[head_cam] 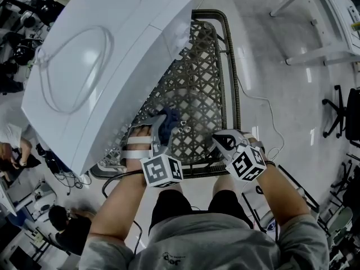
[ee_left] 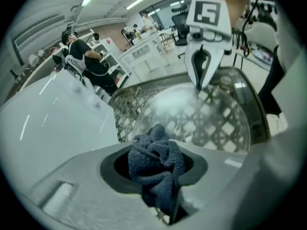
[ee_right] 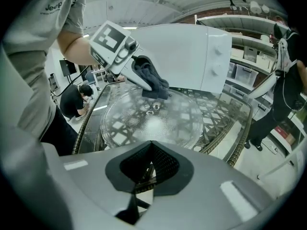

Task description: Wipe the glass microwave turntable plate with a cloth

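Note:
The clear glass turntable plate point(ee_right: 153, 119) lies flat on a glass-topped wicker table point(head_cam: 232, 66), in front of a white microwave point(head_cam: 101, 66). In the head view it hardly shows. A crumpled dark blue cloth point(ee_left: 156, 157) is held by my shut left gripper point(ee_left: 160, 176), which rests it on the plate's far edge point(ee_right: 152, 84) near the microwave. My right gripper point(head_cam: 220, 141) is at the plate's near rim, jaws together; from the left gripper view its tips point(ee_left: 199, 86) meet on the rim. The rim between those jaws is hidden in the right gripper view.
The microwave point(ee_right: 192, 56) covers the table's left half. The table's dark metal rim point(ee_right: 240, 143) runs close to my right gripper. A cable point(head_cam: 264, 103) lies on the floor at the right, with an office chair point(head_cam: 343, 117) beyond. People sit low at the left point(head_cam: 62, 224).

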`<state>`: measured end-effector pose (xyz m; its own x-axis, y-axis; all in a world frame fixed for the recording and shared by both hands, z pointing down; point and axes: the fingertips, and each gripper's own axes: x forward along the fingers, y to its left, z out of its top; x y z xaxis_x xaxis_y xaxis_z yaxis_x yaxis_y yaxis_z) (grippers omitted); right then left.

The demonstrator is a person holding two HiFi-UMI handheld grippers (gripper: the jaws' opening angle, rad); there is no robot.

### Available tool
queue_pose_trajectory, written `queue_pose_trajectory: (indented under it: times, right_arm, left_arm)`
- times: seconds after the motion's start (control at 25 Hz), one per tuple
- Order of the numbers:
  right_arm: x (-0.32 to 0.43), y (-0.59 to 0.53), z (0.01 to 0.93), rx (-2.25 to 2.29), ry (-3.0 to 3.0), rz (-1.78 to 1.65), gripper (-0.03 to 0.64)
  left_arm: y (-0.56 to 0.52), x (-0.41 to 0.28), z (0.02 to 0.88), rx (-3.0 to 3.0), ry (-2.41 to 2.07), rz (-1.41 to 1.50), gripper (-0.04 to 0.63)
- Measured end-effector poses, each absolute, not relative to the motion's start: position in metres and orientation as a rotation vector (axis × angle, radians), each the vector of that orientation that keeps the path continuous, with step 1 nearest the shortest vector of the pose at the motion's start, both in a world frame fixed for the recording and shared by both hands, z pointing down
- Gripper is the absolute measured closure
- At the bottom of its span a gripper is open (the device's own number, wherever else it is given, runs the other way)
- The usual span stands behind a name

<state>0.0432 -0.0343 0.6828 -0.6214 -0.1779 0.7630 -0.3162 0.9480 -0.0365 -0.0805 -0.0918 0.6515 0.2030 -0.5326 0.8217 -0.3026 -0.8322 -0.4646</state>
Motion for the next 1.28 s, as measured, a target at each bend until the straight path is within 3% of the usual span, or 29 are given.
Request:
queue_pose_trajectory:
  times: [0.24,0.48,0.84,1.28]
  right_arm:
    - [0.042,-0.034,0.684,0.35,-2.263,0.194,0.607]
    - [0.043,-0.033,0.684,0.346,-2.267,0.185,0.607]
    - [0.044,-0.033,0.684,0.348,-2.269,0.186,0.607]
    - [0.044,-0.034,0.682,0.346,-2.266,0.203,0.607]
  left_arm:
    - [-0.084,0.043,0.638,-2.438,0.484,-1.353,0.453]
    - [-0.081,0.089,0.661,-2.519,0.246,-1.353,0.457]
    - [-0.074,0.059,0.679,-2.452,0.236,-1.528,0.459]
    - [-0.05,-0.084,0.676,-2.309,0.497,-1.799,0.46]
